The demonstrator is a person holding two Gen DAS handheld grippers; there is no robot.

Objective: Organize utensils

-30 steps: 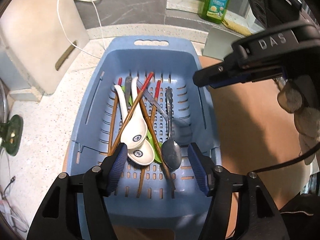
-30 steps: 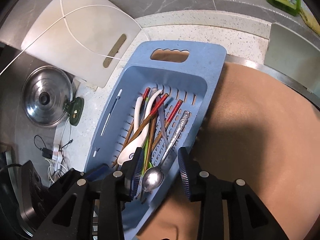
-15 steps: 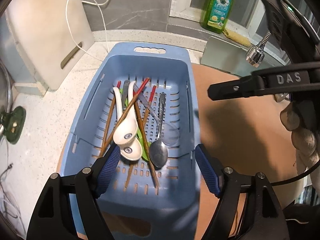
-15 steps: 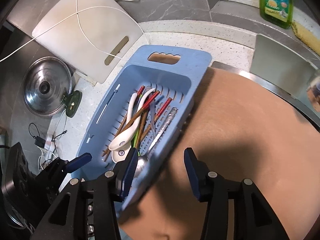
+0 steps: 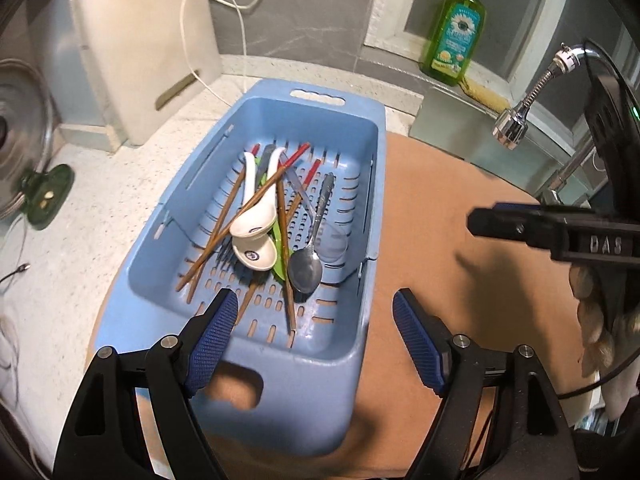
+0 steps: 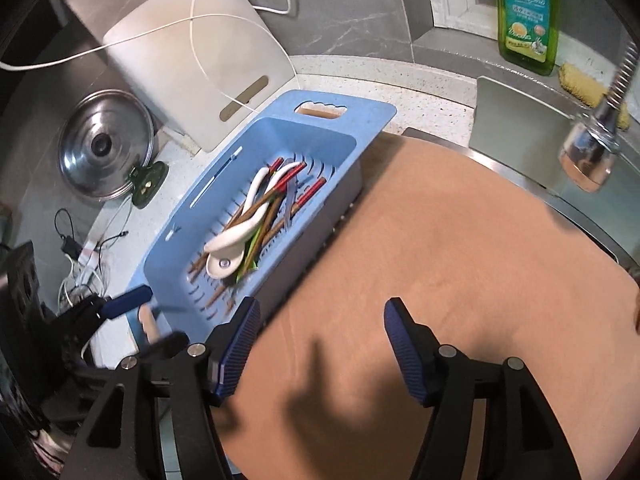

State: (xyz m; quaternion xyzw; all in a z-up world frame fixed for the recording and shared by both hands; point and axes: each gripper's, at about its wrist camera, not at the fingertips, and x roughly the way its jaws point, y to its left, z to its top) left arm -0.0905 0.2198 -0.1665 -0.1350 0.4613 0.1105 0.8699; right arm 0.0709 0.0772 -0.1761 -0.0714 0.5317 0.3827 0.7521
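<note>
A blue slotted basket (image 5: 372, 184) sits in the middle of the left wrist view, partly on a speckled counter (image 5: 80, 220) and partly on a tan board (image 5: 460, 272) that fills the right half of the frame. Inside it lies a loose pile of utensils: two white ceramic spoons (image 5: 256, 216), several brown chopsticks with red tips (image 5: 224, 216), a metal spoon (image 5: 306, 270) and something green underneath. The left gripper (image 5: 314, 332) is at the bottom of its view, its jaws wide apart after just opening, spanning the basket's near end and holding nothing. The right gripper (image 6: 322, 344) is over the bare board at the lower centre of its view, jaws also just opened and empty. A green soap bottle (image 5: 456, 36) stands at upper right, a steel lid (image 6: 104, 152) at left.
</note>
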